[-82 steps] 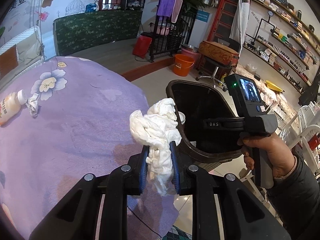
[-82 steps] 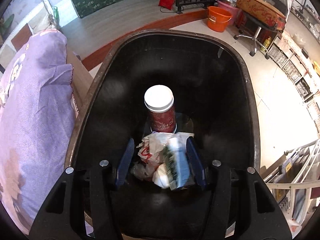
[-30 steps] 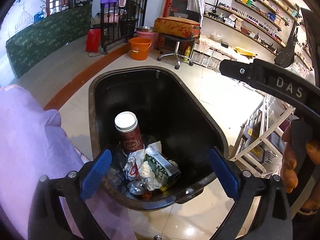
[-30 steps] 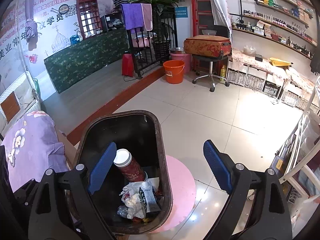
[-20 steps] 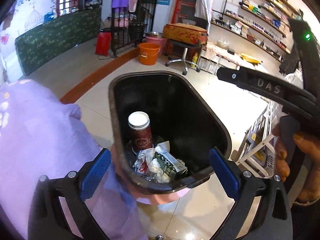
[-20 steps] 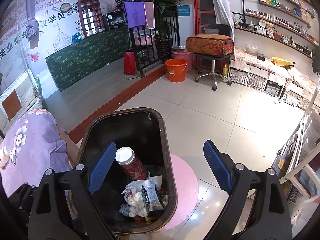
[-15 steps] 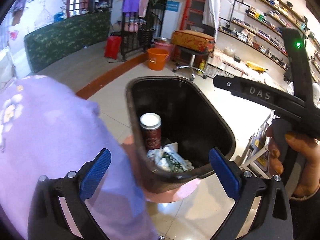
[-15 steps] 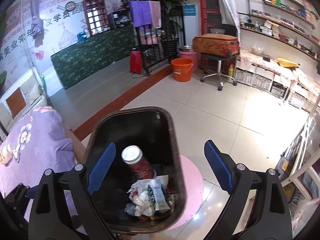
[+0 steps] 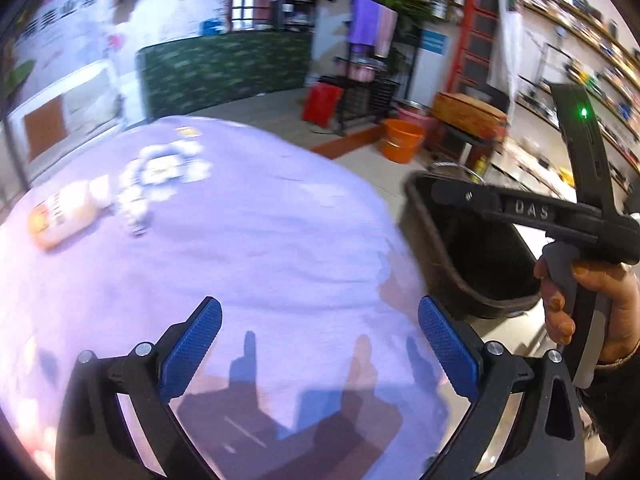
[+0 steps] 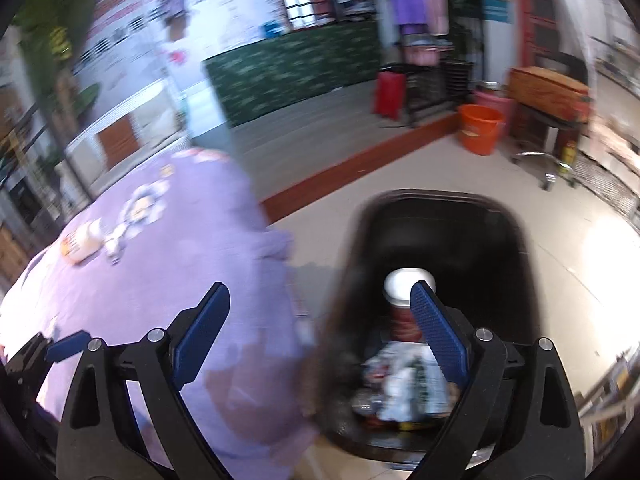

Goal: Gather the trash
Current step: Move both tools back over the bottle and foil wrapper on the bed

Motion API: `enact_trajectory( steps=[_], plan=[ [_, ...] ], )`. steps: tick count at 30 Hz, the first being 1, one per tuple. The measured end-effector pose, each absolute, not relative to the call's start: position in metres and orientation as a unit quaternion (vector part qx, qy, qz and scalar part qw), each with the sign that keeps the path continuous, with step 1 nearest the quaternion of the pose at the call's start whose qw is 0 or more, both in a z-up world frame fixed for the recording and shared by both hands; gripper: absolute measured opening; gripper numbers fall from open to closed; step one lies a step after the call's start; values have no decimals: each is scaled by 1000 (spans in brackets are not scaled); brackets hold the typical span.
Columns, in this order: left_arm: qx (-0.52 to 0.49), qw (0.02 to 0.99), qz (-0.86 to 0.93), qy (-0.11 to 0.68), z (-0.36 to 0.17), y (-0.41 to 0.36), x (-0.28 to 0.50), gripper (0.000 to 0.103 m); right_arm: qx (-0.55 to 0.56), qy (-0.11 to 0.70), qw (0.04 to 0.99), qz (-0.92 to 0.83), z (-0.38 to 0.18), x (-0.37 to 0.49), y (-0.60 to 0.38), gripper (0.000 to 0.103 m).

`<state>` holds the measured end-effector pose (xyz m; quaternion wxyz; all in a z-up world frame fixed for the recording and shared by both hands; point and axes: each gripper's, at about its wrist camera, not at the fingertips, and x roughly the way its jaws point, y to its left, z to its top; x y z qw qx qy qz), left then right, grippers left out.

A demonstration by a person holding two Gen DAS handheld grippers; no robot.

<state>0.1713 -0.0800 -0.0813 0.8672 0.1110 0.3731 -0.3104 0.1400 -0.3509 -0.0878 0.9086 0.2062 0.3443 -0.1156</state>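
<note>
Tissue now dropped in bin (image 10: pixel 516 236); left gripper (image 9: pixel 320 332) and right gripper (image 10: pixel 320 320), both spread empty, swinging back toward bottle (image 9: pixel 64 216) near cloth's (image 9: pixel 260 248) far-left edge.

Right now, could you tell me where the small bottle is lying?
The small bottle lies on its side at the far left of the purple tablecloth, right beside a crumpled white scrap, well away from the black bin.

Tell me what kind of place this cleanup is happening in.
Probably a shop or salon rather than a home: wall shelves lined with small products, a tiled floor with a rolling stool, and a poster wall with printed text behind a purple-covered table.
</note>
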Motion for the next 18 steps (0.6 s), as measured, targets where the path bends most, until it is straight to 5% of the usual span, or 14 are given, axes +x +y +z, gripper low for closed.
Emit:
enact_trajectory(
  steps=[18],
  plan=[
    [83, 901, -160, 396, -85, 68, 212, 95, 80, 431, 887, 146, -71, 316, -148, 90]
  ],
)
